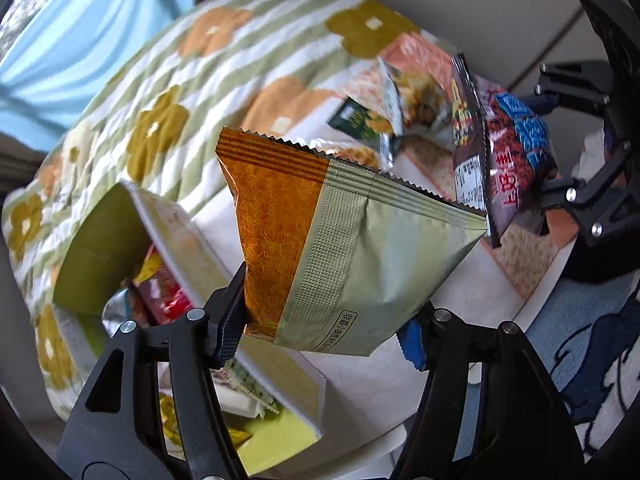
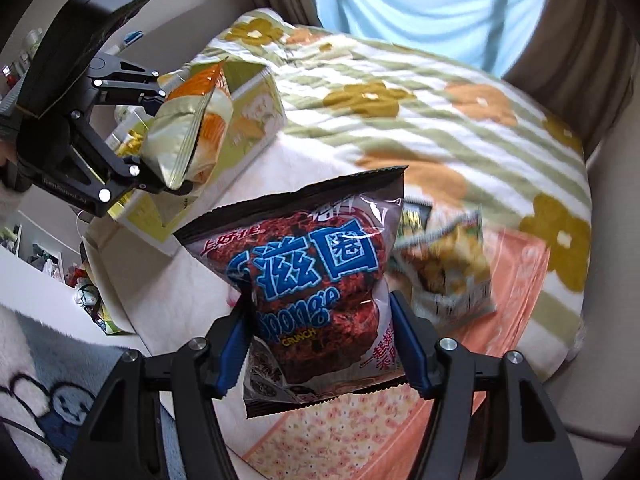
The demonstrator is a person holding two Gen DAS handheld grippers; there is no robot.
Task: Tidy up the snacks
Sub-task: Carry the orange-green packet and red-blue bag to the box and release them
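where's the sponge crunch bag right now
The Sponge Crunch bag is held in the right gripper above the pink box, right of the orange and gold bag.

The small snack packets (image 2: 444,276) lying on the bed beyond the purple bag (image 2: 316,280) are smeared by motion blur, so their print cannot be read; there seem to be two or three. The open green box (image 1: 100,252) shows only slivers of its wrappers, the rest hidden behind its flap and the gold bag (image 1: 340,248). Clutter on the far-left shelves (image 2: 52,264) is too small to tell.
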